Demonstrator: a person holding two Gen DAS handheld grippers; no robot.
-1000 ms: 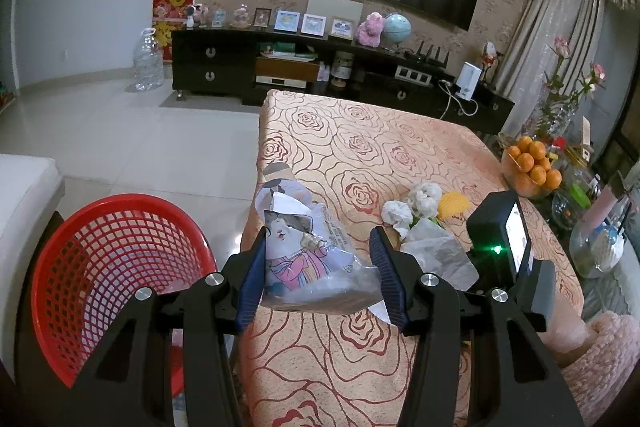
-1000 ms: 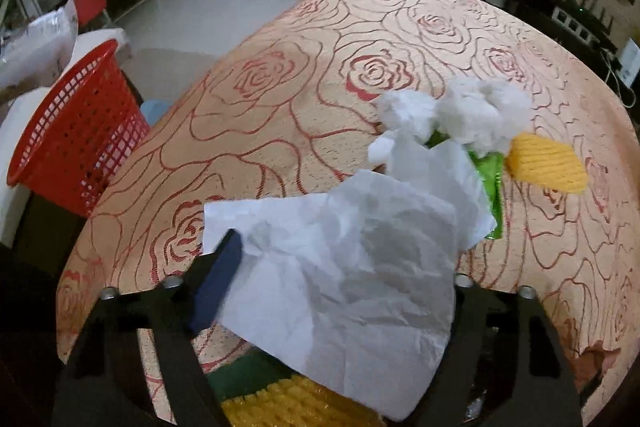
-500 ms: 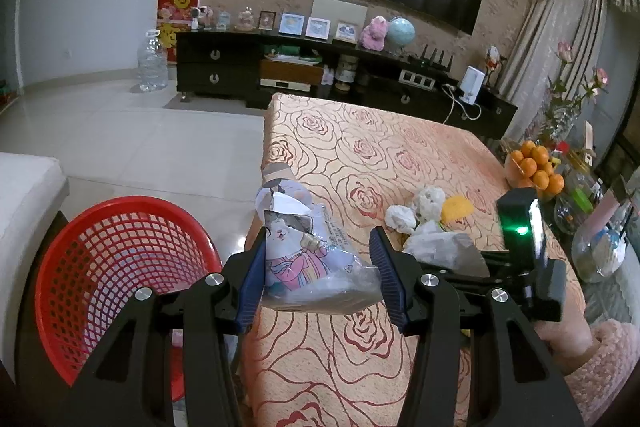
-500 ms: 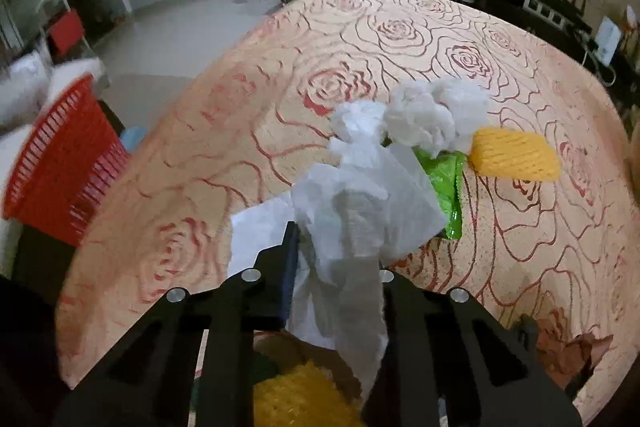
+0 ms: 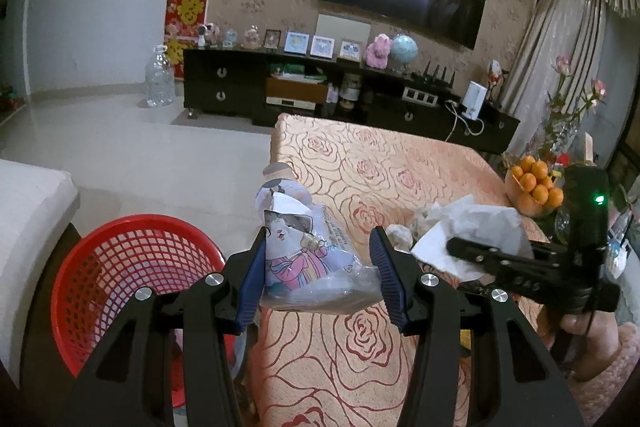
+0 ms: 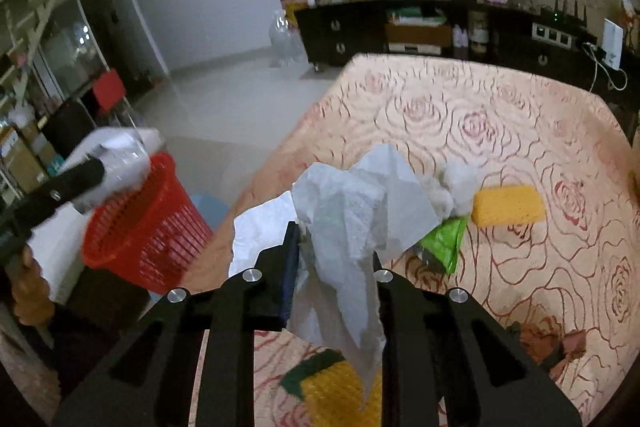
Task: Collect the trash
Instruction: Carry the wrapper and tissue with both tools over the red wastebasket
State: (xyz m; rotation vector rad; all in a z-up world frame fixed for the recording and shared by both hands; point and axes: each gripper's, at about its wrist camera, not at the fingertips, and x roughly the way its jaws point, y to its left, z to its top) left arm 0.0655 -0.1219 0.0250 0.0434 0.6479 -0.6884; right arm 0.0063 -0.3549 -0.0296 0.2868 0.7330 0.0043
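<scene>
My left gripper (image 5: 318,275) is shut on a cat-print plastic snack bag (image 5: 304,251), held in the air beside the table edge, above and right of the red mesh basket (image 5: 120,267). My right gripper (image 6: 336,259) is shut on a crumpled white tissue (image 6: 352,219), lifted above the rose-patterned tablecloth (image 6: 500,115). The right gripper with its tissue also shows in the left wrist view (image 5: 480,231). The red basket also shows at the left of the right wrist view (image 6: 148,227).
On the table lie white tissue balls (image 6: 452,187), a green wrapper (image 6: 444,243), a yellow foam net (image 6: 508,207), another white sheet (image 6: 260,231) and a yellow foam net near the front edge (image 6: 336,395). A bowl of oranges (image 5: 534,185) stands at the table's right side.
My right gripper has closed on the tissue and lifted it off the table. My left gripper has risen slightly with the snack bag and is nearer the basket.
</scene>
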